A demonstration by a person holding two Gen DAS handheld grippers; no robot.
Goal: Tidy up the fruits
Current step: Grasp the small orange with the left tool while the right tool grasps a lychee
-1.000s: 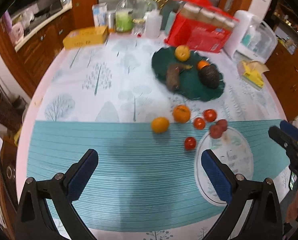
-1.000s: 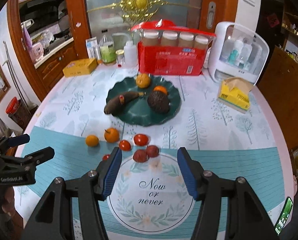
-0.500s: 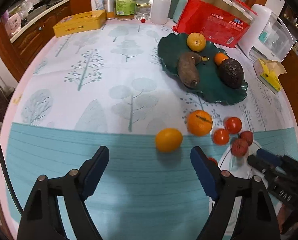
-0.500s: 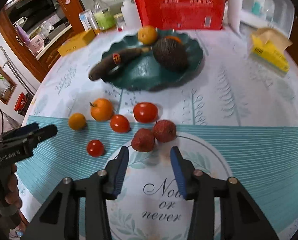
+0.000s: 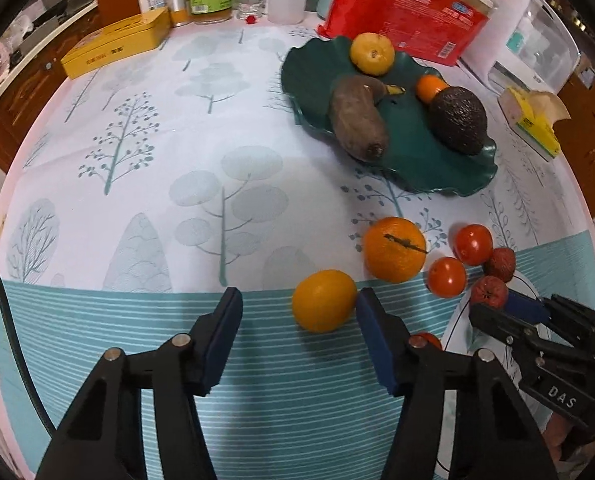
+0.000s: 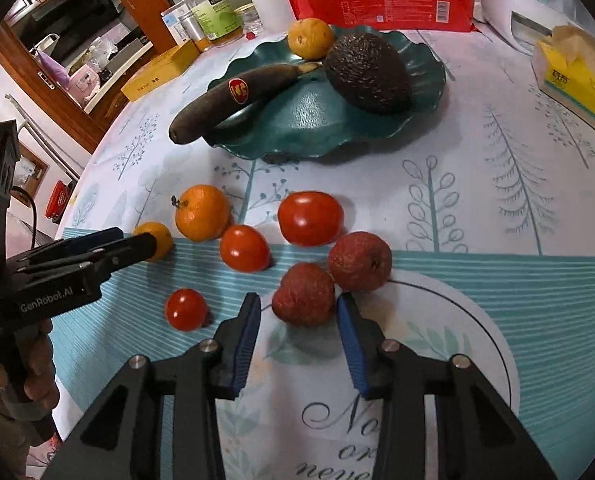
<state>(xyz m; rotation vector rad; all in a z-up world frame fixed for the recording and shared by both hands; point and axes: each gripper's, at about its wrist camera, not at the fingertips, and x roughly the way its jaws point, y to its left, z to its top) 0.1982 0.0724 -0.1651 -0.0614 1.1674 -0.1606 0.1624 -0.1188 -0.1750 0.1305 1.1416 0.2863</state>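
Observation:
In the left wrist view my left gripper (image 5: pixel 299 300) points down at a small orange (image 5: pixel 323 300). Its jaws are closing: the right pad touches the fruit, the left pad stands well apart. In the right wrist view my right gripper (image 6: pixel 299 302) straddles a red lychee (image 6: pixel 303 294) at the mat's edge. Its jaws are closing too, with thin gaps still showing. A second lychee (image 6: pixel 359 256), three tomatoes (image 6: pixel 309 218) and a stalked orange (image 6: pixel 201 212) lie close by. The green plate (image 6: pixel 309 120) behind holds a dark banana (image 6: pixel 225 100), an avocado (image 6: pixel 367 72) and two more citrus fruits.
A round white mat (image 6: pixel 477 360) with lettering lies under the right gripper. A red package (image 5: pixel 409 8), a yellow tin (image 5: pixel 117 46), bottles and jars line the table's back. At the right stand a yellow tissue box (image 6: pixel 573 80) and a white appliance (image 5: pixel 529 44).
Both grippers have come down close to the table and narrowed their jaws. The left one now frames the small orange and the right one frames the lychee.

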